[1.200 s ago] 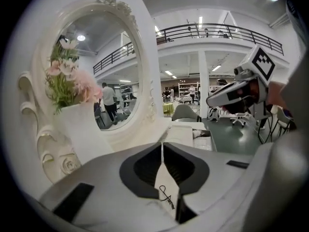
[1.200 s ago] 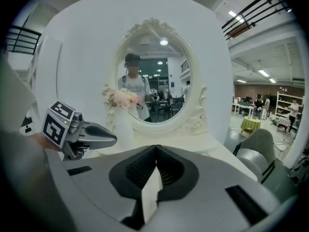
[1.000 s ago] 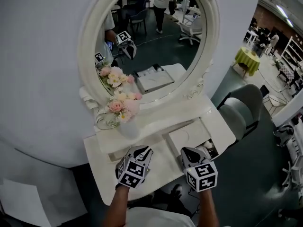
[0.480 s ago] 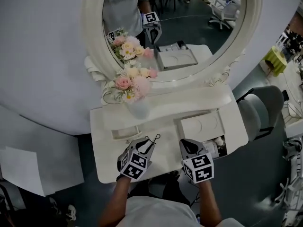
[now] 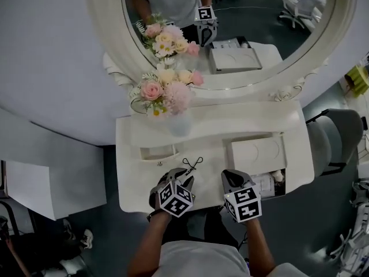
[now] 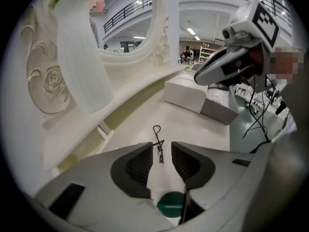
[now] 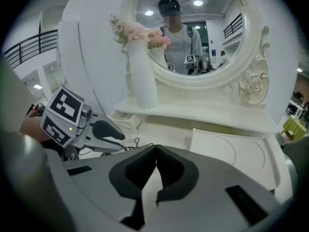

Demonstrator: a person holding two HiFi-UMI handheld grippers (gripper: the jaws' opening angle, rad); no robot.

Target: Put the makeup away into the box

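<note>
Currently I am poising the left gripper (image 6: pixel 161 143), its jaws having just been opening, ungripped around the eyelash curler (image 5: pixel 193 164) on the vanity top (image 5: pixel 210 183), left of the box (image 5: pixel 256 153). Closing off-centre risks flicking the curler away. The right gripper (image 7: pixel 155 166) is closed and empty.

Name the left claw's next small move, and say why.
Probably ease the left claw forward until the black curler sits between its jaws: they have just been opening and stand apart, nothing gripped, and the curler lies on the table just ahead.
</note>
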